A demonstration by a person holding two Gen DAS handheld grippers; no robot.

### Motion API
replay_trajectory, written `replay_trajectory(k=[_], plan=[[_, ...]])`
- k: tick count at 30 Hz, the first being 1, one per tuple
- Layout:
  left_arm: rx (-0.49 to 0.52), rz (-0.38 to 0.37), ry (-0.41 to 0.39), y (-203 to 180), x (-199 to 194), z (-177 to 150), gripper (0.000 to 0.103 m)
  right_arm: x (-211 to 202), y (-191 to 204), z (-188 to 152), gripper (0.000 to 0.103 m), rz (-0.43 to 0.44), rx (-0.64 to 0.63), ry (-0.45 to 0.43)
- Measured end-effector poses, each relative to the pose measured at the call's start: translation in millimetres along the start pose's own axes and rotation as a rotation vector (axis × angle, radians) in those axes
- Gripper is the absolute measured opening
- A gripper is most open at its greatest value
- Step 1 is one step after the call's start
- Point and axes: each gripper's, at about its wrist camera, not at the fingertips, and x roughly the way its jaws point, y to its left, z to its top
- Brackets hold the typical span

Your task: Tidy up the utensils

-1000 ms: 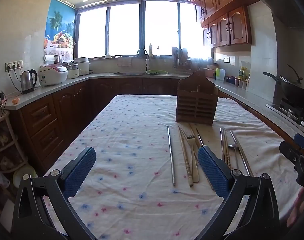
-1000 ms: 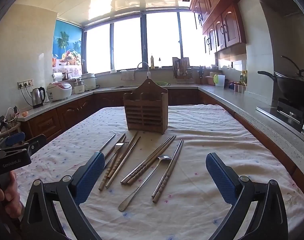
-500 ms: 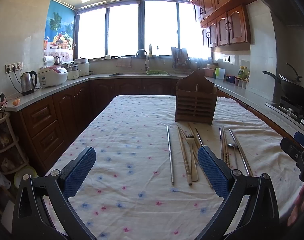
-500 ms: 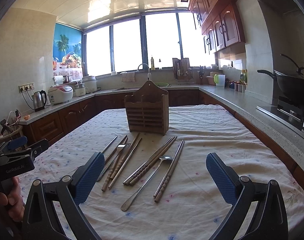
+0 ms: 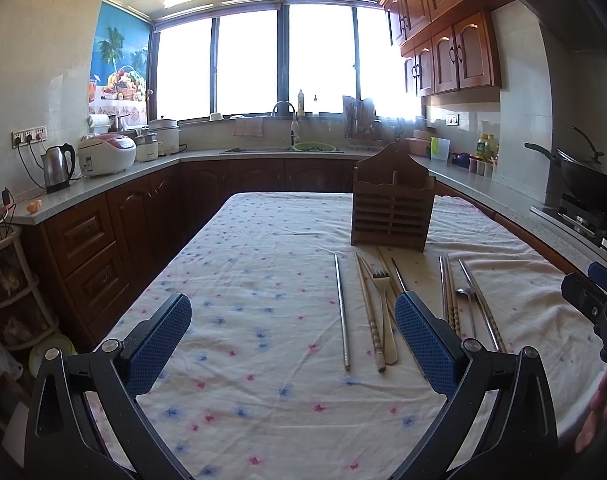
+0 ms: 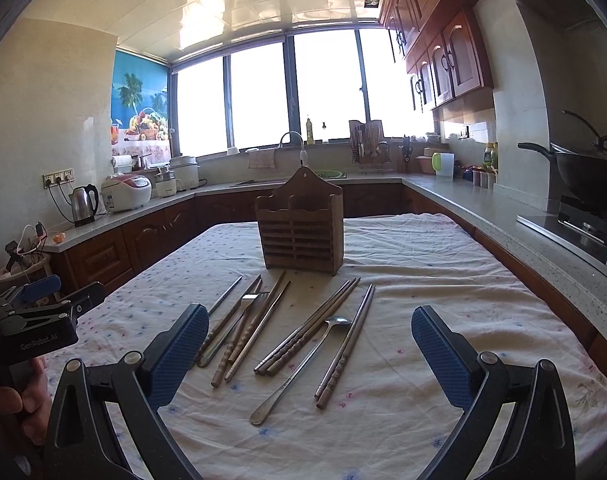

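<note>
A: Both grippers, left (image 5: 293, 344) and right (image 6: 309, 354), gape wide, holding nothing
B: Utensils?
A: Fork (image 6: 239, 322), spoon (image 6: 303, 364), chopsticks (image 6: 345, 340) lie on the cloth (image 6: 443, 264), rack (image 6: 301, 232) at twelve o'clock (upright, beyond them)

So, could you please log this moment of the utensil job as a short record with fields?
surface: table with flowered cloth
holder: wooden utensil holder, upright, nothing seen sticking out
loose utensils: chopsticks, spoon, fork, all flat on the cloth in front of the holder
left gripper: open, empty, above the cloth
right gripper: open, empty, over the utensils
progress: nothing sorted yet
</note>
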Motion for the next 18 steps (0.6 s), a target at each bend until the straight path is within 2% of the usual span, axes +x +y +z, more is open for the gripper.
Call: replay_trajectory(k=[18], plan=[[0.001, -0.008, 0.004, 0.1, -0.9, -0.5, 0.103, 2.9, 0.9, -2.2, 0.102, 0.012, 0.01, 0.005]])
